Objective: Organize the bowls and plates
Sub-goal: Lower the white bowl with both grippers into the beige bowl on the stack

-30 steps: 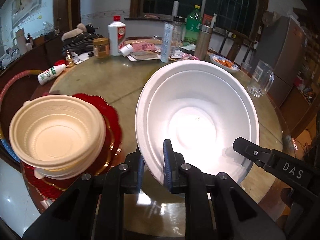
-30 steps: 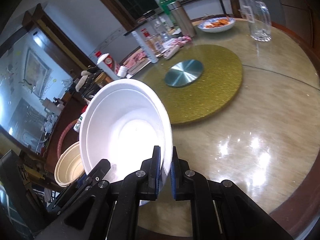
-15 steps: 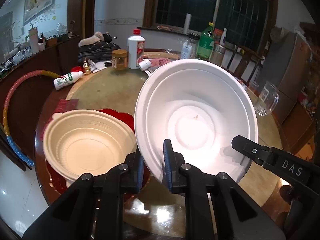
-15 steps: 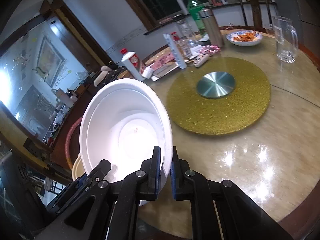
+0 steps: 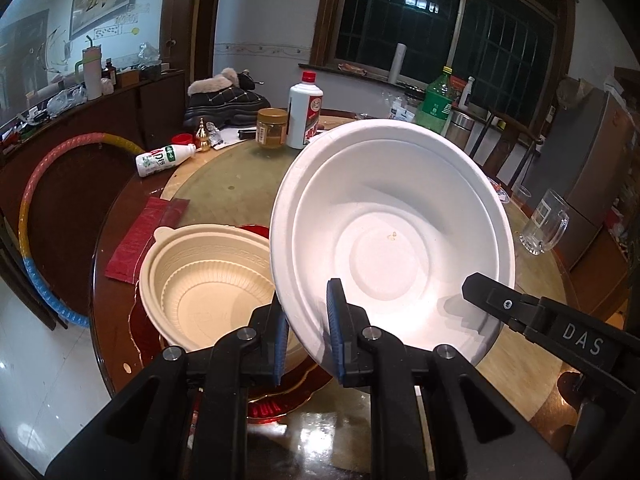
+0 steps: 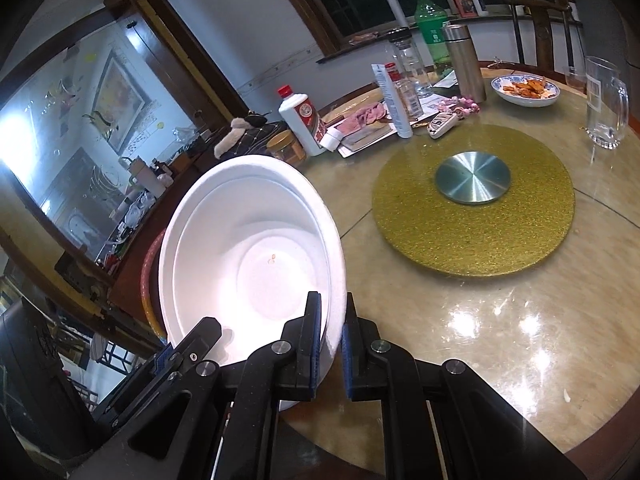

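Since a second ago you are carrying the white bowl [image 5: 394, 248] higher and away from the cream bowl [image 5: 208, 284], which was at the far left of the left wrist view and is now lying just beside the white bowl's left edge, partly behind it. The white bowl is hanging in the air above the tabletop [image 6: 500, 320], tilted with its open side facing both cameras. Your left gripper [image 5: 306, 328] is pinching the bowl's near rim, its blue-padded jaws clamped on the thin wall. Your right gripper [image 6: 330, 340] is gripping the opposite side of the rim in the same way, jaws pressed together on it, one pad inside and one outside. The cream bowl is sitting on a red plate [image 5: 280, 398] with a gold edge, near the tabletop's edge. Farther back, a white bottle [image 5: 305, 110] with a red cap and a jar [image 5: 272, 128] are standing upright, and a glass mug [image 6: 606, 104] is standing beyond the gold turntable [image 6: 472, 210].
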A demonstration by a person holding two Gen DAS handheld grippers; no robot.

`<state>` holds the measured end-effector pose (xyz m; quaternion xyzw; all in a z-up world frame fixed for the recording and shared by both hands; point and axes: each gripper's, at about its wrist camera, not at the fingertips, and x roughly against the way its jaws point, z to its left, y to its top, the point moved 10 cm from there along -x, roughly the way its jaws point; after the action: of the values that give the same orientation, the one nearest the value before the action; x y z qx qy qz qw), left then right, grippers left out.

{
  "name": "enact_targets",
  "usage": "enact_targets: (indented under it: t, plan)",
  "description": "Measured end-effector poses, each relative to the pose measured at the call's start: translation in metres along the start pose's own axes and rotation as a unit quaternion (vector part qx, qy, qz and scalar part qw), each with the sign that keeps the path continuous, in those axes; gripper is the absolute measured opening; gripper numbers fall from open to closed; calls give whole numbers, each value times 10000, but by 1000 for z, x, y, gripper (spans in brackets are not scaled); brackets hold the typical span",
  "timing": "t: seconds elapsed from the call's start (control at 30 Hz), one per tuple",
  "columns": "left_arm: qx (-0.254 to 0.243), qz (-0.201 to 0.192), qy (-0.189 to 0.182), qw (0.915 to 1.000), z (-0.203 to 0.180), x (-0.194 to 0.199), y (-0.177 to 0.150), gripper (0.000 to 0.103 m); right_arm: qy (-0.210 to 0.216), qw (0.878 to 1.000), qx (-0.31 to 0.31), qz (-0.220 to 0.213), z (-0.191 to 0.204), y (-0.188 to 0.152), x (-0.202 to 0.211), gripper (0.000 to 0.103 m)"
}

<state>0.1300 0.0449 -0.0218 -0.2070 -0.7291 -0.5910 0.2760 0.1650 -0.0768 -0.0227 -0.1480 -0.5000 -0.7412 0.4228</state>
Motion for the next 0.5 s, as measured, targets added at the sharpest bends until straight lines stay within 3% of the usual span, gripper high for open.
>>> enact_targets:
  t: [0.5]
  plan:
    - [126, -107, -23, 9999, 21, 18, 5, 16, 13, 9996, 280, -11, 28, 0, 3, 10]
